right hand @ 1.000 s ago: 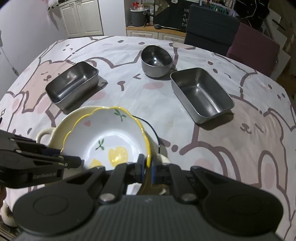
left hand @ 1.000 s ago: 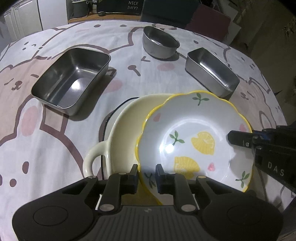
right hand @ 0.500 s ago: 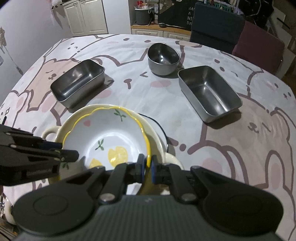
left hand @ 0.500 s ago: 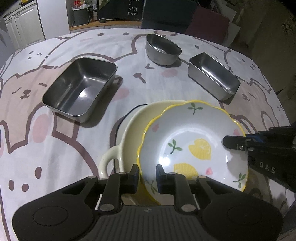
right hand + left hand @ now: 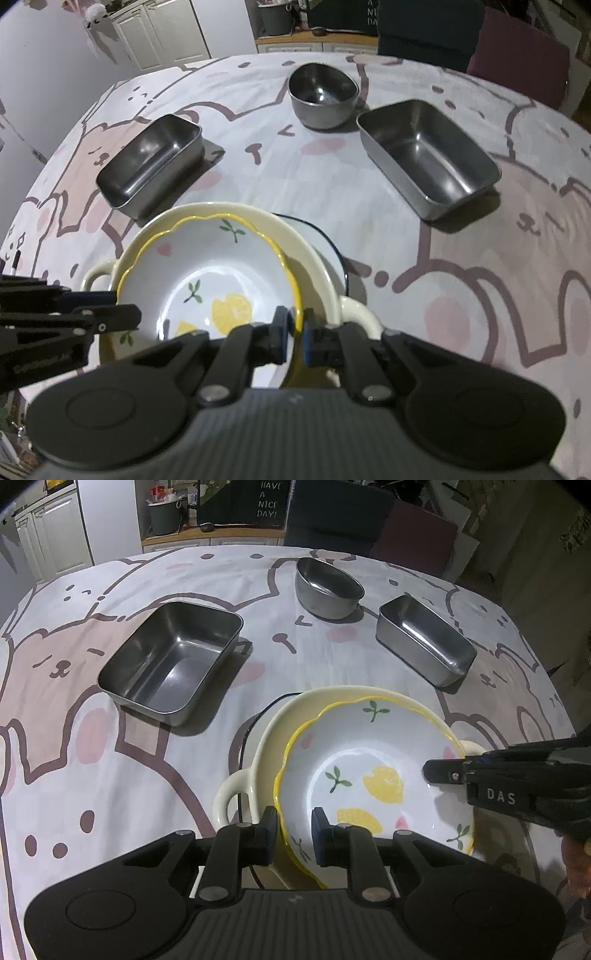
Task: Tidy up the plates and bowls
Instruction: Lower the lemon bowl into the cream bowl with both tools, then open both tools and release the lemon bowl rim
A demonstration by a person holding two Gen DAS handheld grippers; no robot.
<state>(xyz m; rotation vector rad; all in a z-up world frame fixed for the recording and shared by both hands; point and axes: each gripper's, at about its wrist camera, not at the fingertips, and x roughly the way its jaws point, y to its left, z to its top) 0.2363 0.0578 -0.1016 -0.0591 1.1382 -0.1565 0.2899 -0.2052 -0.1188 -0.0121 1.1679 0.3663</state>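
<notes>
The lemon bowl (image 5: 373,771) sits in the handled dish (image 5: 266,738), nearest on the counter (image 5: 74,757). Behind: large tray (image 5: 171,666) left, round bowl (image 5: 327,587) centre, narrow tray (image 5: 424,642) right.

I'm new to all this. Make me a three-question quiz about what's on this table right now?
1. True or false: both grippers grip the rim of the lemon-print bowl.
2. How many steel containers stand on the tablecloth?
3. The lemon-print bowl sits in: A) a steel tray, B) the cream handled dish, C) nothing.

Key: 1. True: left gripper and right gripper each hold its rim from opposite sides. 2. Three: the left steel tray, the right steel tray, the steel bowl. 3. B.
</notes>
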